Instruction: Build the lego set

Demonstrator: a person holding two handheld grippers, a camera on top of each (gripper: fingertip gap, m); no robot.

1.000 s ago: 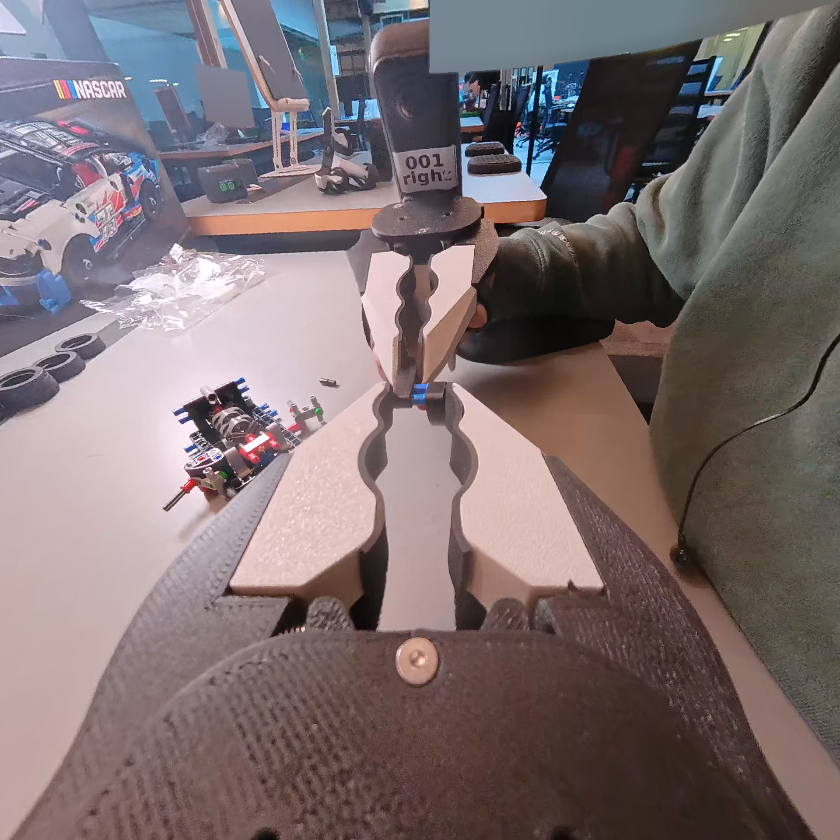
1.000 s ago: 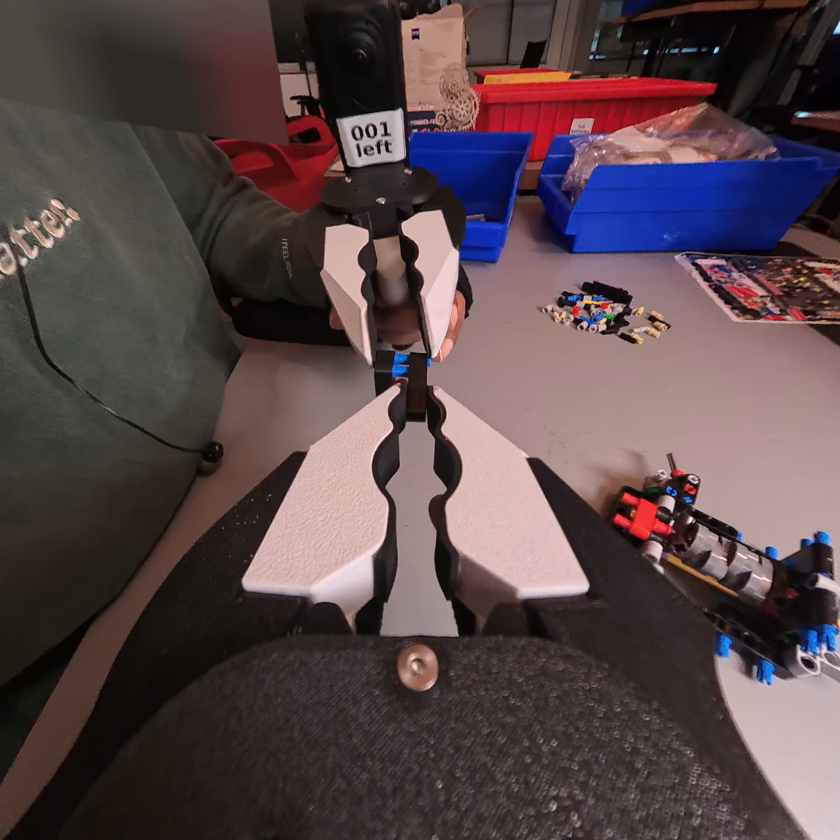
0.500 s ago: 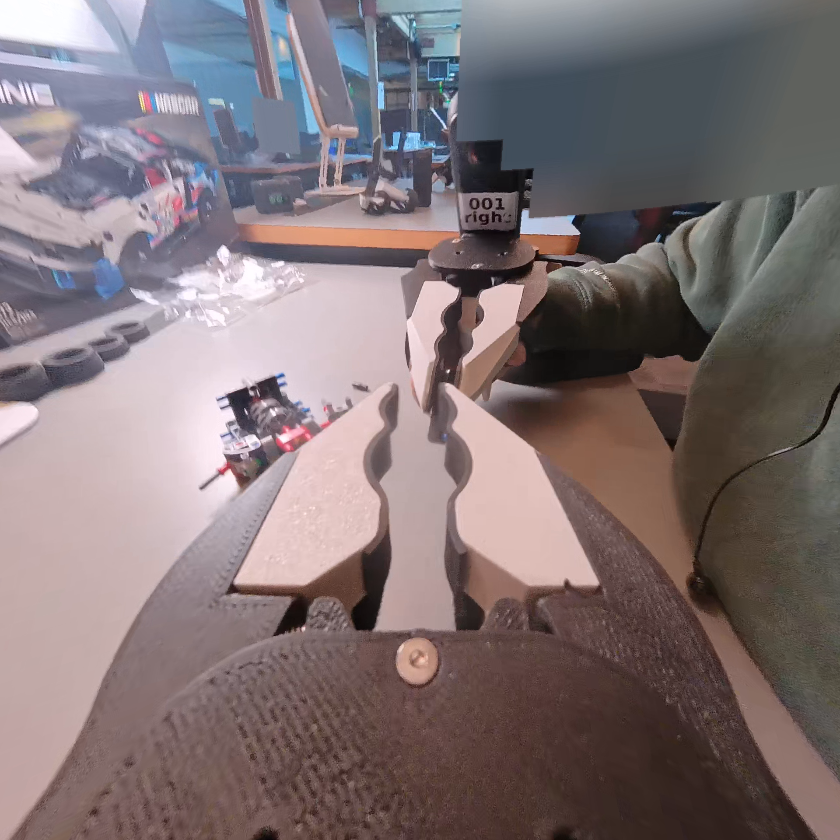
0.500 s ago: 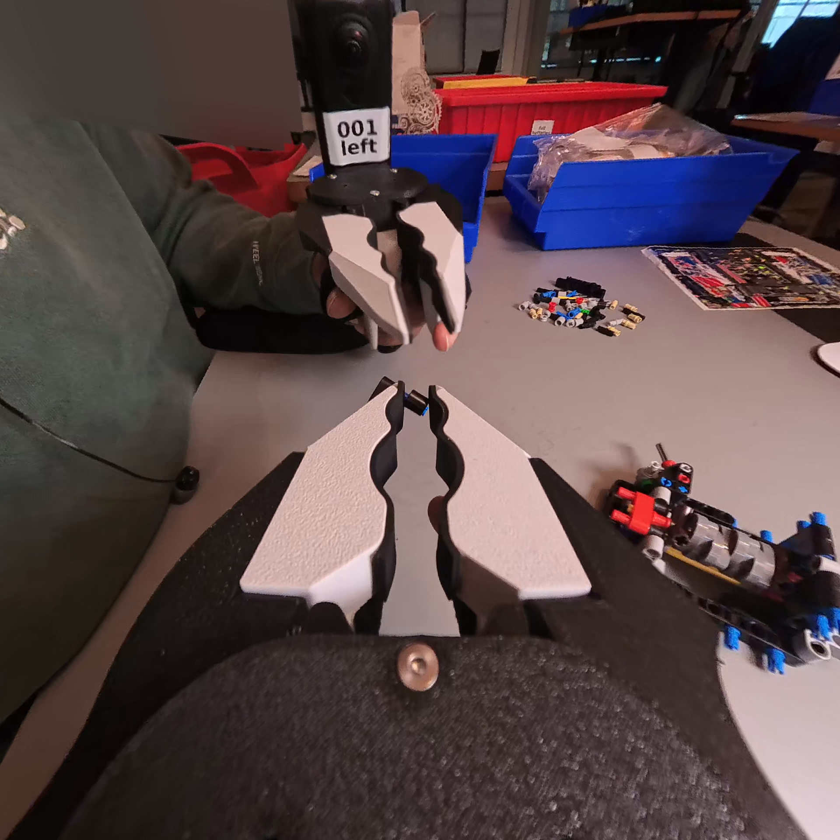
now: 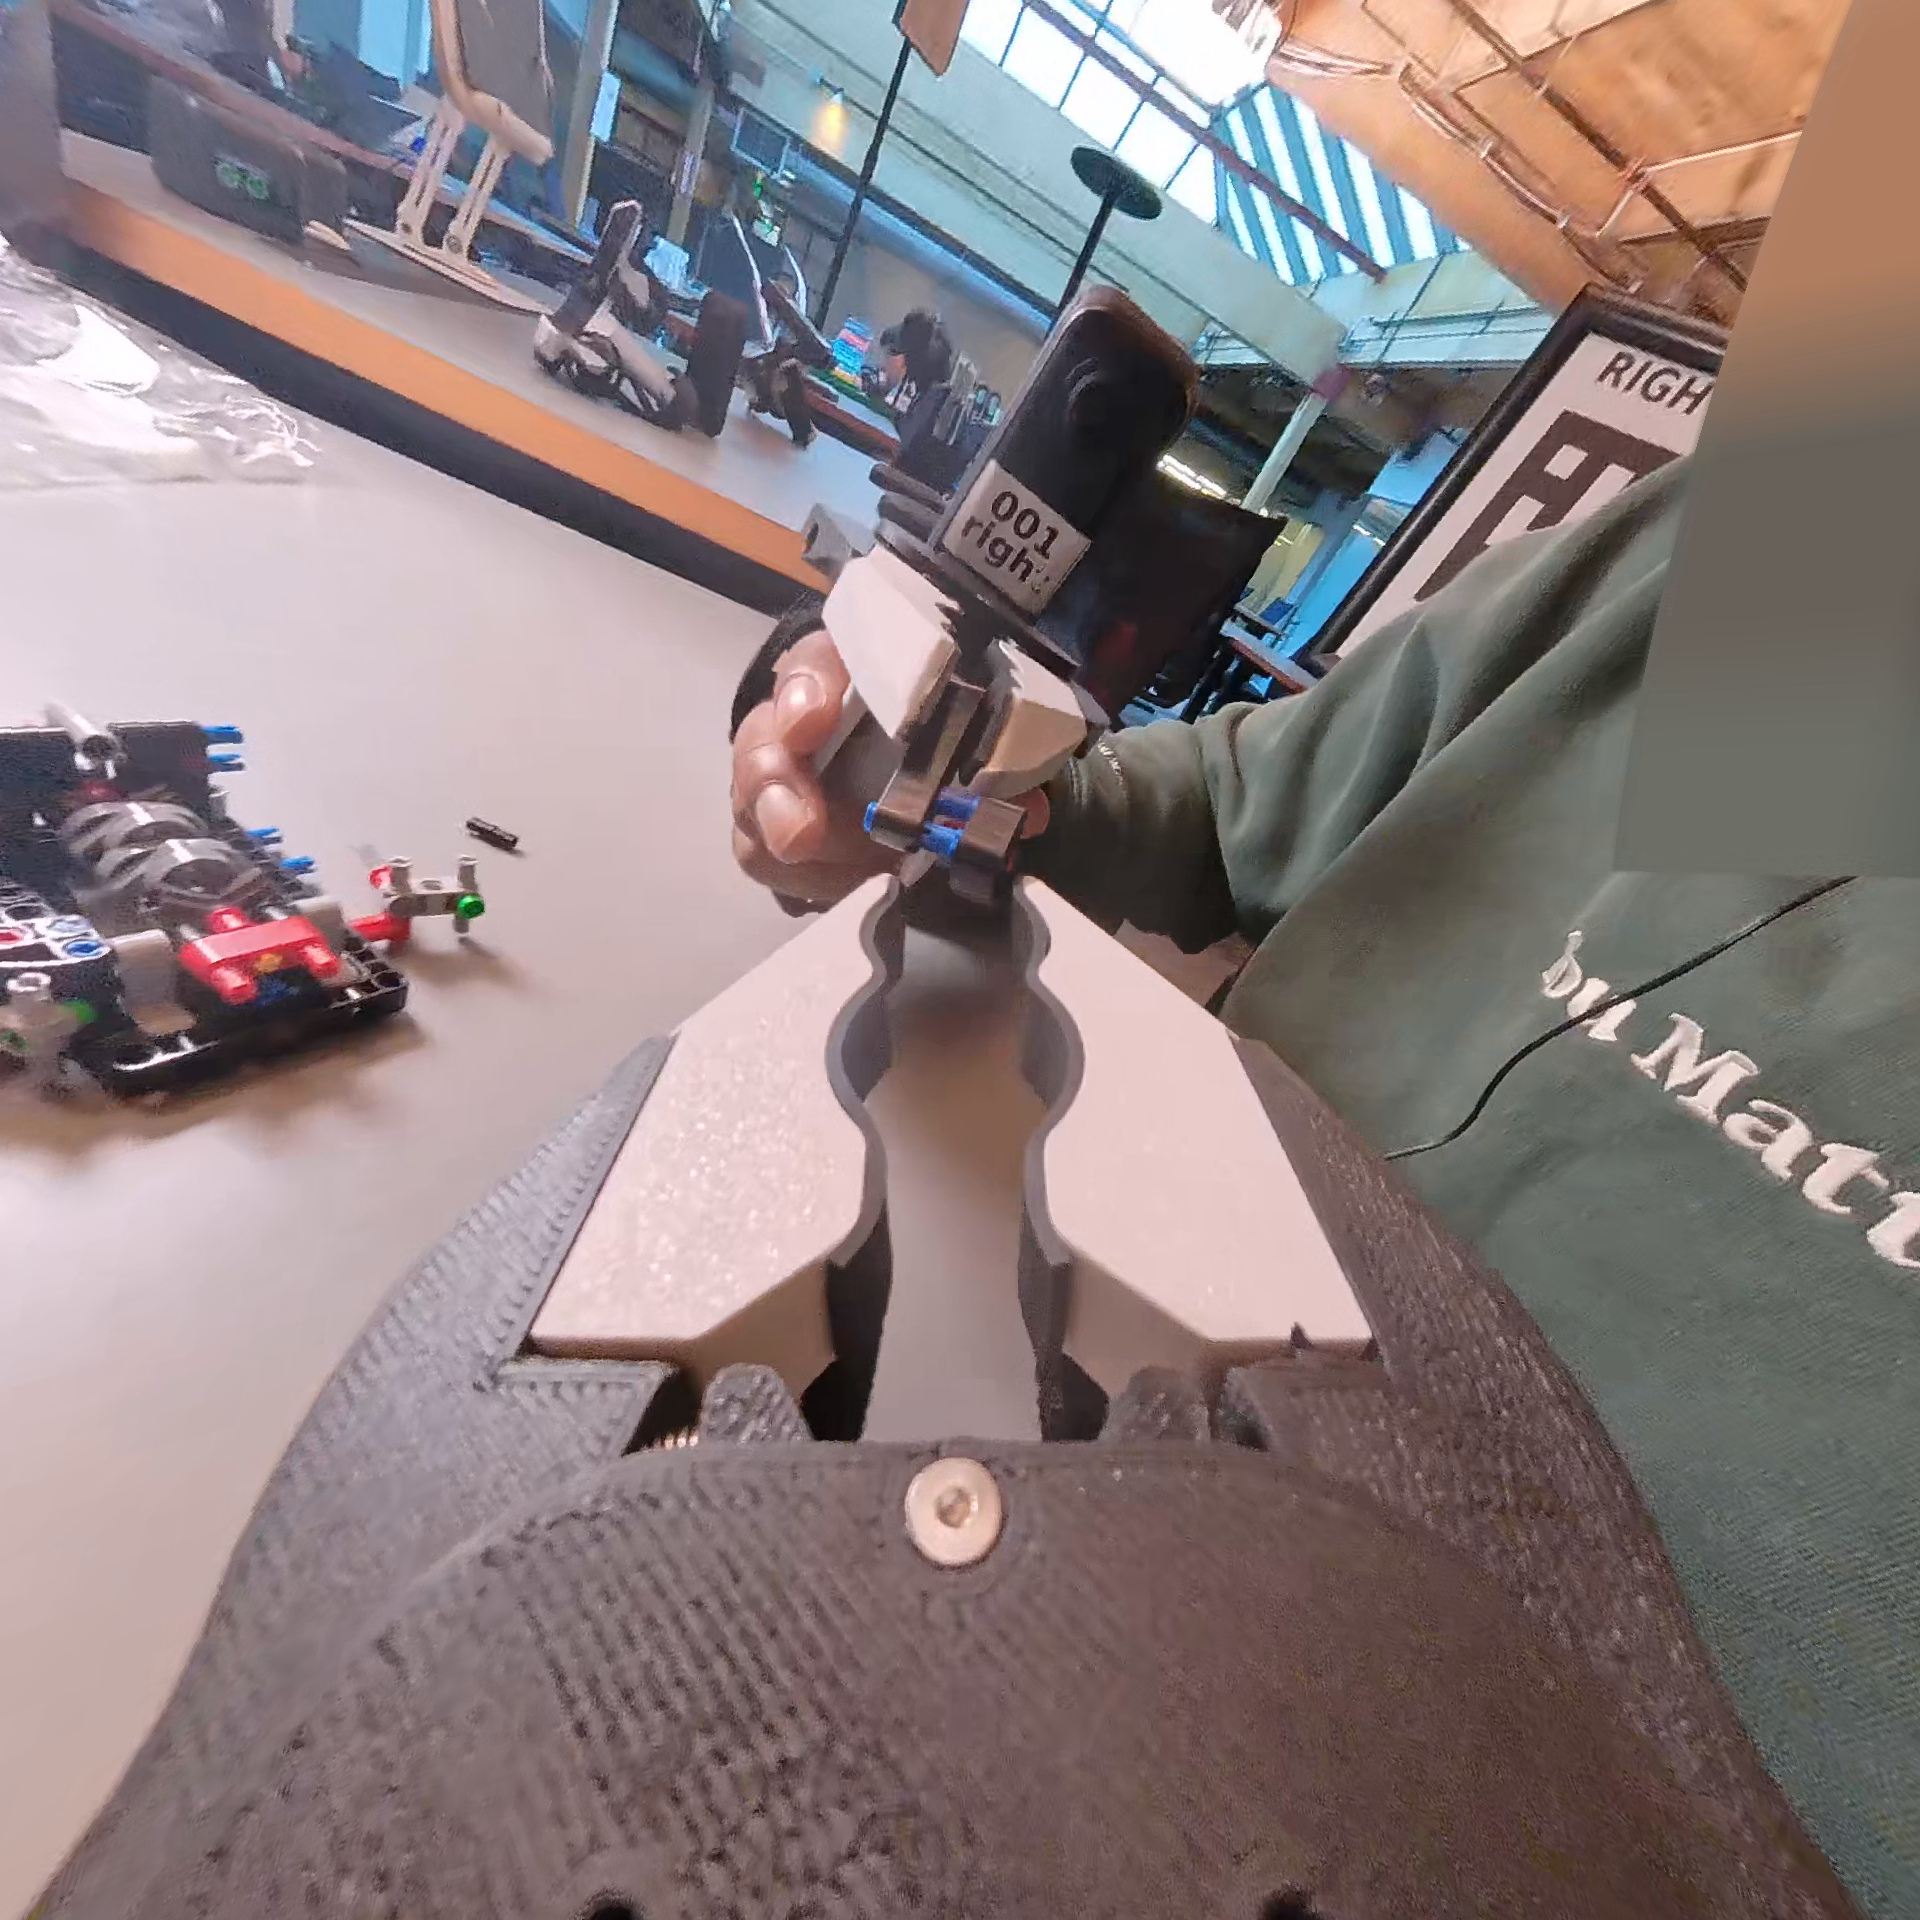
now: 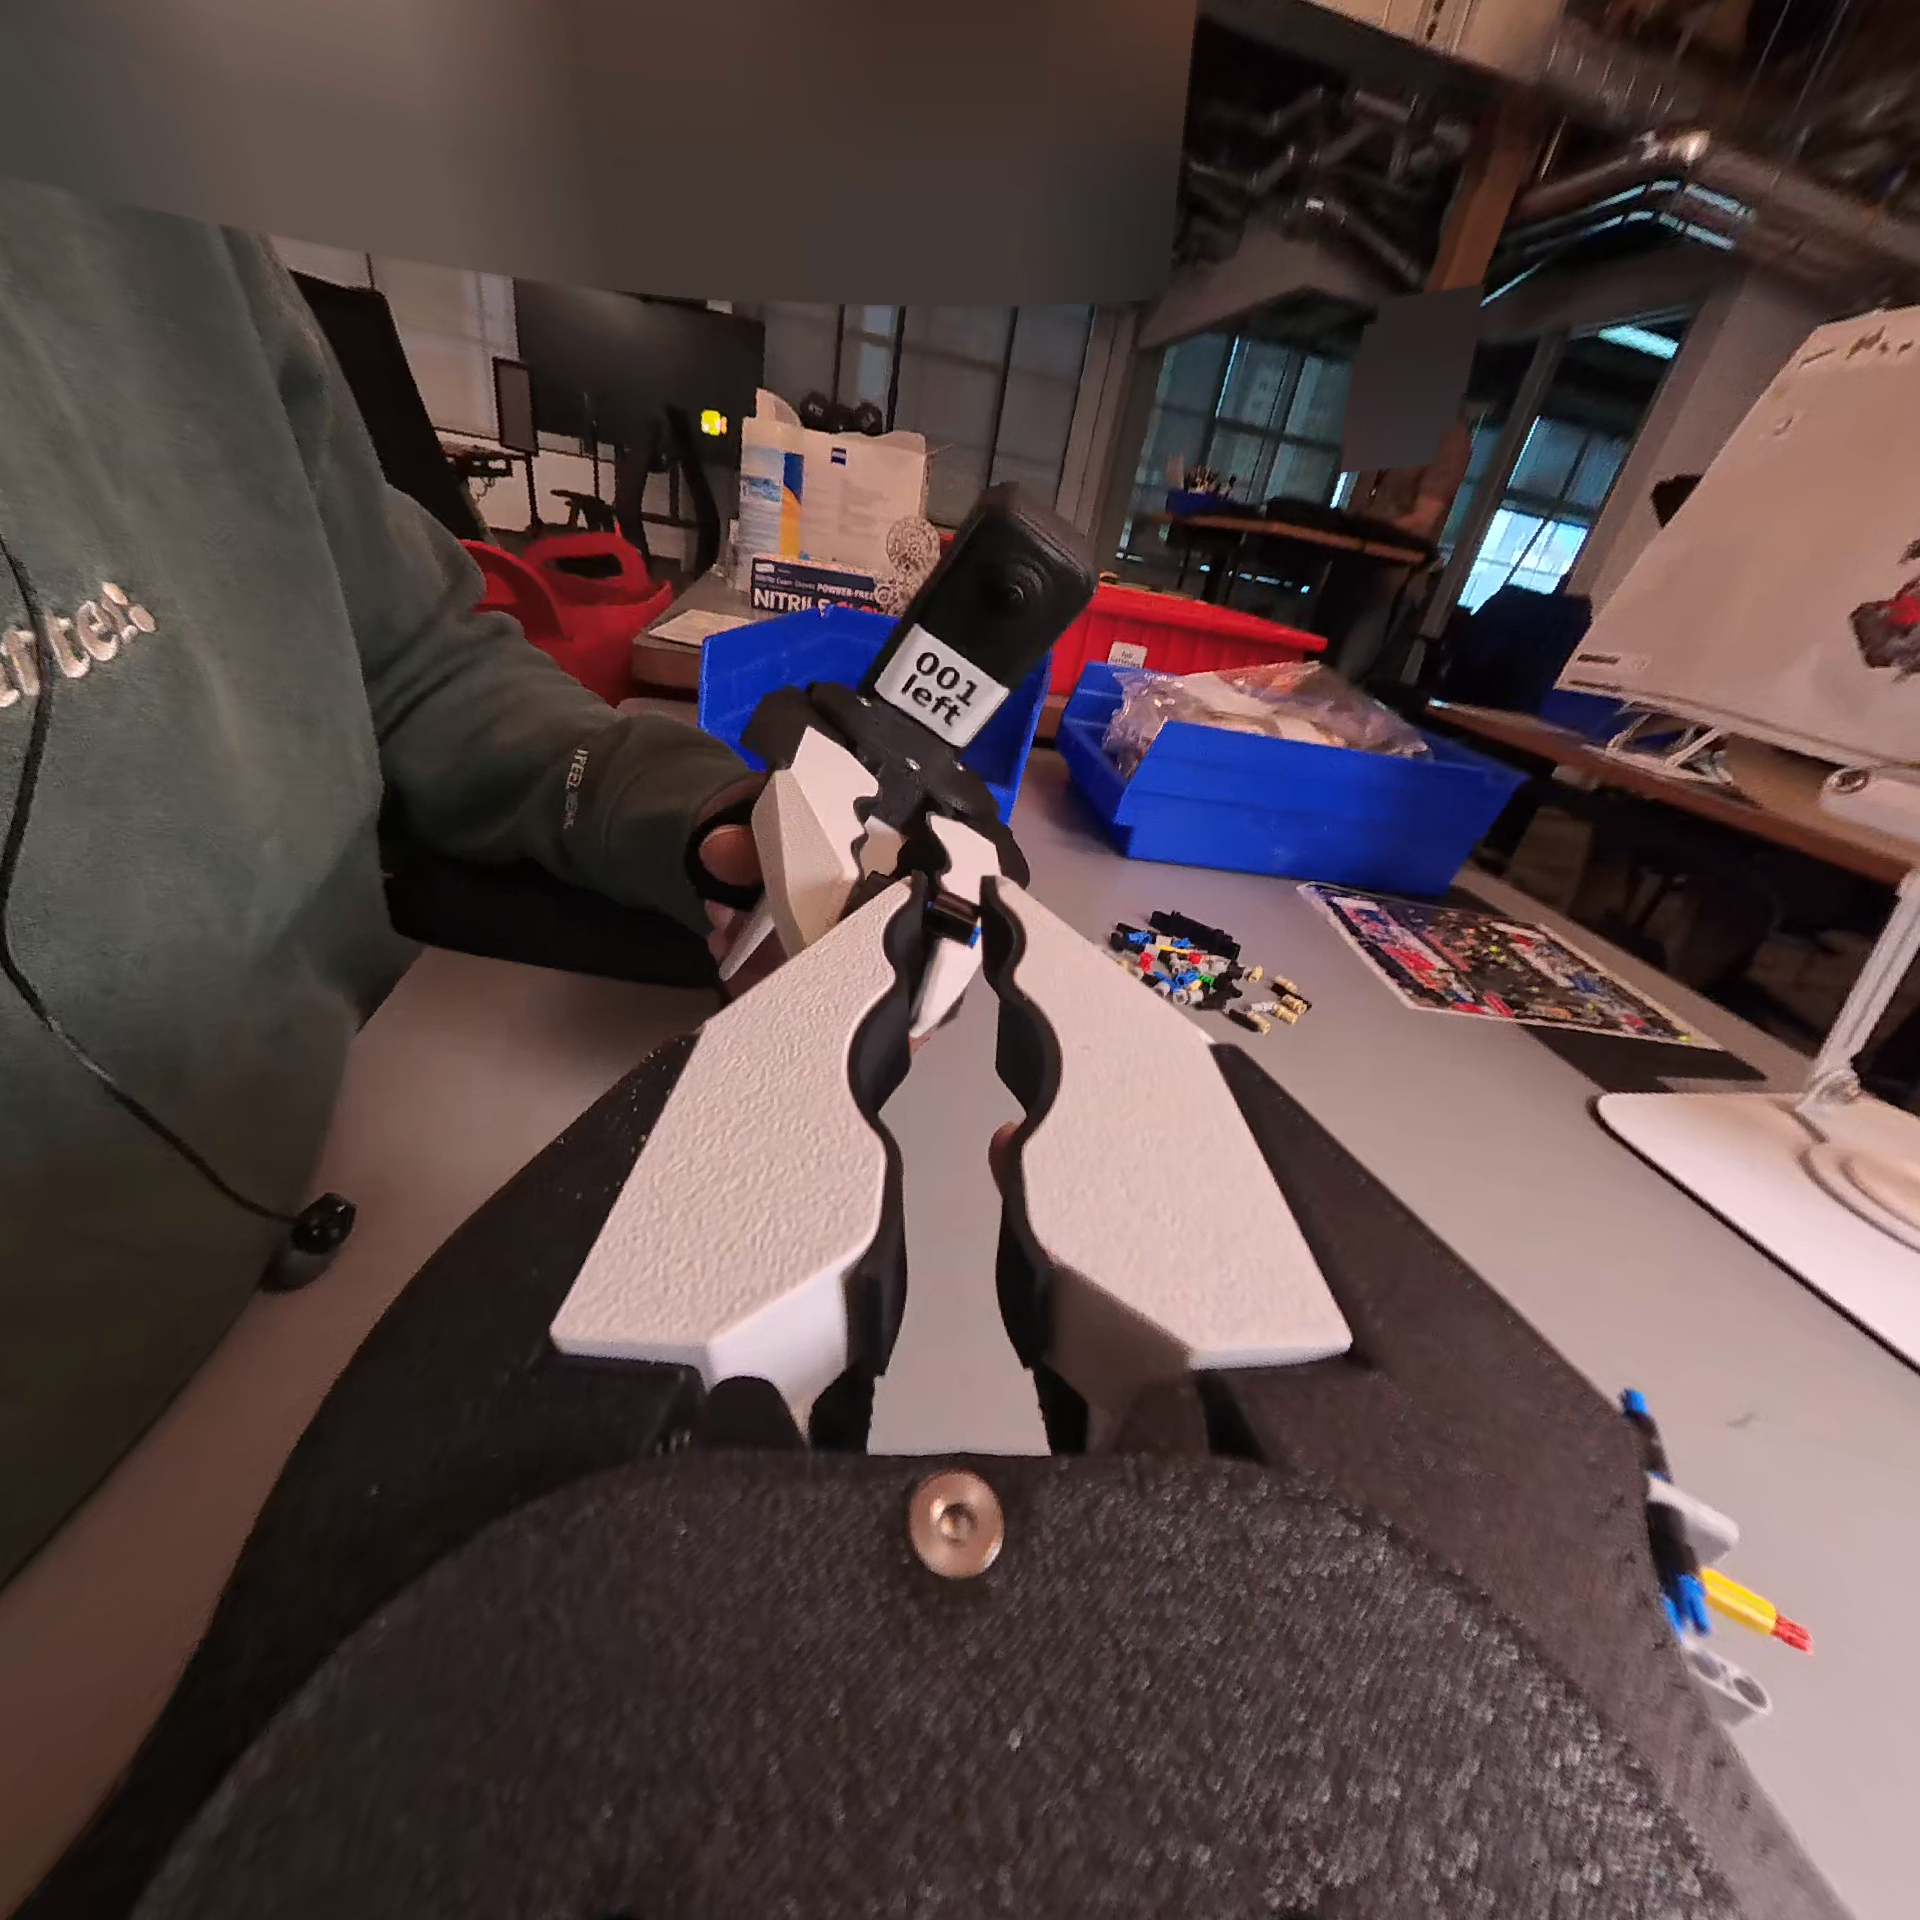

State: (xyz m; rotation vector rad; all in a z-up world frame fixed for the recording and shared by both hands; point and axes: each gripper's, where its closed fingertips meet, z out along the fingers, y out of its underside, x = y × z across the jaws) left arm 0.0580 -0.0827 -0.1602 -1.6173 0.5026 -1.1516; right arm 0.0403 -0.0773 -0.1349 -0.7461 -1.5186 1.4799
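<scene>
My right gripper (image 6: 951,896) is shut on a small dark grey piece with blue pins (image 6: 951,920), held in the air above the table. In the left wrist view the right gripper (image 5: 935,800) holds this piece (image 5: 940,821) just beyond my left gripper's tips. My left gripper (image 5: 958,896) is open, its jaws apart, with the piece's lower end at its tips. In the right wrist view its white fingers (image 6: 800,862) stand spread behind the piece. The partly built black chassis (image 5: 187,935) lies on the table to the left; its end also shows in the right wrist view (image 6: 1704,1590).
A small grey part with a green pin (image 5: 426,894) and a black pin (image 5: 494,828) lie near the chassis. A pile of small parts (image 6: 1205,961), a booklet (image 6: 1496,961), blue bins (image 6: 1288,800) and a white stand base (image 6: 1766,1153) are on the right. A person's green sleeve is close by. Left and right tips are no more than a few centimetres apart.
A second ago both grippers met at the piece; then the left let go and drew apart. Now both are raised and tilted, and the right has brought the piece back to the left's tips.
</scene>
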